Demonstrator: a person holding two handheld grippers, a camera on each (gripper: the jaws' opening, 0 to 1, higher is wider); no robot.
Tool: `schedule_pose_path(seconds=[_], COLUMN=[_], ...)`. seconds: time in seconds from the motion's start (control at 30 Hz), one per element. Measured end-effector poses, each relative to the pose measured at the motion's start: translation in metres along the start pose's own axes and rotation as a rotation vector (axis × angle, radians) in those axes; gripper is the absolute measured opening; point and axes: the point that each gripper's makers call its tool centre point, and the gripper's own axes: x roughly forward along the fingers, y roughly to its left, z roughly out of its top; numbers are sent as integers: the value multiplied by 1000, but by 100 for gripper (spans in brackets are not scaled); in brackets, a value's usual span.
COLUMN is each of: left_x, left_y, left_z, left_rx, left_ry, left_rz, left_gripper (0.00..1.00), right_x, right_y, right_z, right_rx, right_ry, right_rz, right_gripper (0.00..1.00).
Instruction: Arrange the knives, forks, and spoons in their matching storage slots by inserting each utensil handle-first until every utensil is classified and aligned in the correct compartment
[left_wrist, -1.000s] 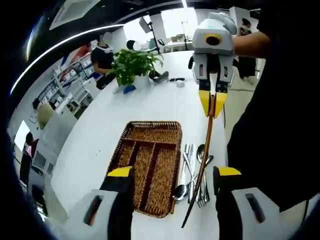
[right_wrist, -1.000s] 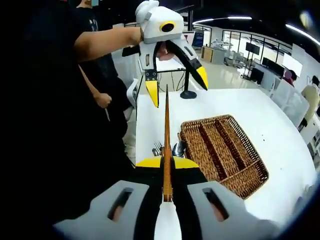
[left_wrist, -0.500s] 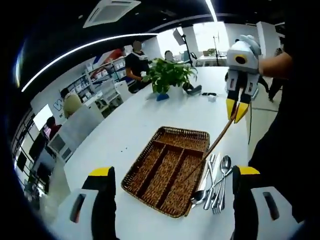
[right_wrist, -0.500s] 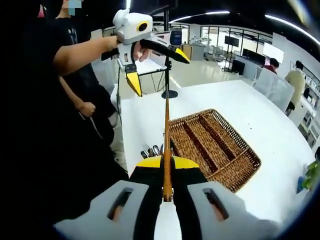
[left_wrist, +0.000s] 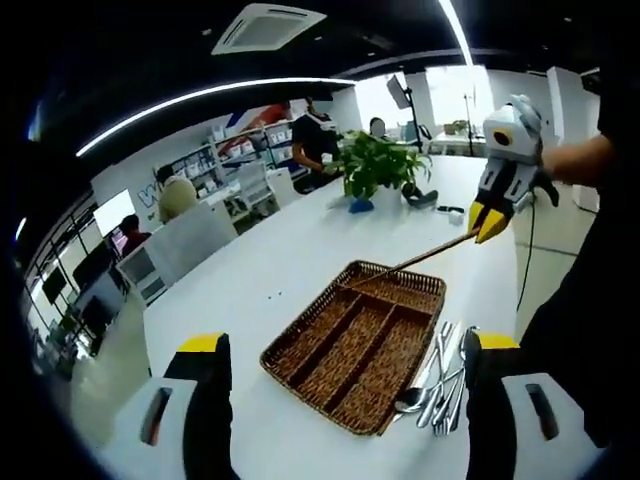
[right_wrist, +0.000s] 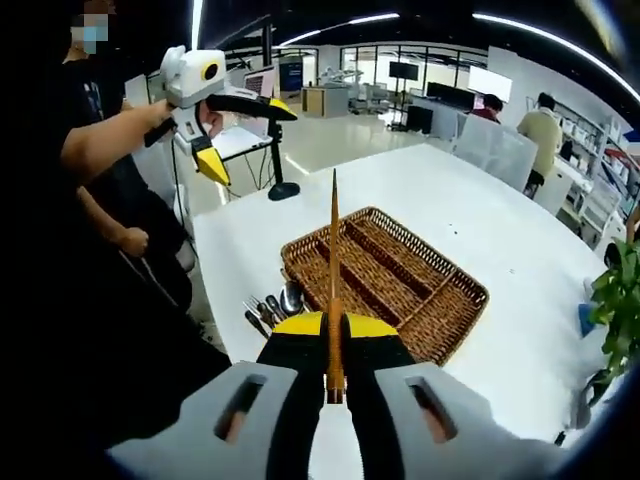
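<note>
The right claw is clenched on a long wooden stick, its tip above the wicker tray on the white counter. The left claw hangs released — metal cutlery lies just beside the tray.

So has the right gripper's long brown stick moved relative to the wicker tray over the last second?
Yes. The long brown wooden stick left the loose cutlery and now crosses the brown wicker tray's far corner.

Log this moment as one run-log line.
right claw: shut on slim wooden-handled utensil | left claw: open | brown wicker divided tray: empty
</note>
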Motion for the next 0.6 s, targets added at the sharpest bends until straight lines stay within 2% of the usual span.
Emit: schedule_pose_path(seconds=[0.2,0.27,0.4,0.5,0.57,0.6], left_x=[-6,-8,-13,-15,-16,-17], left_y=[4,7,9,9,9,9], left_z=[-9,-11,-13,-16,-18,-18], left_rx=[-28,-55,-70,-79,-85,-84], left_ry=[-14,-28,-43,-45,-45,-45], left_rz=[3,7,21,30,32,36], left_gripper=[99,99,98,97,97,97], right_x=[-2,-4,-11,-19,-25,-25], right_y=[-8,-20,-32,-47,-57,-58], right_z=[0,-1,-5,-6,-9,-10], right_rx=[67,114,174,198,258,260], right_ry=[-9,-27,-40,-56,-63,-62], right_rz=[-84,-160,-221,-311,-354,-361], right_gripper=[3,3,3,3,3,3])
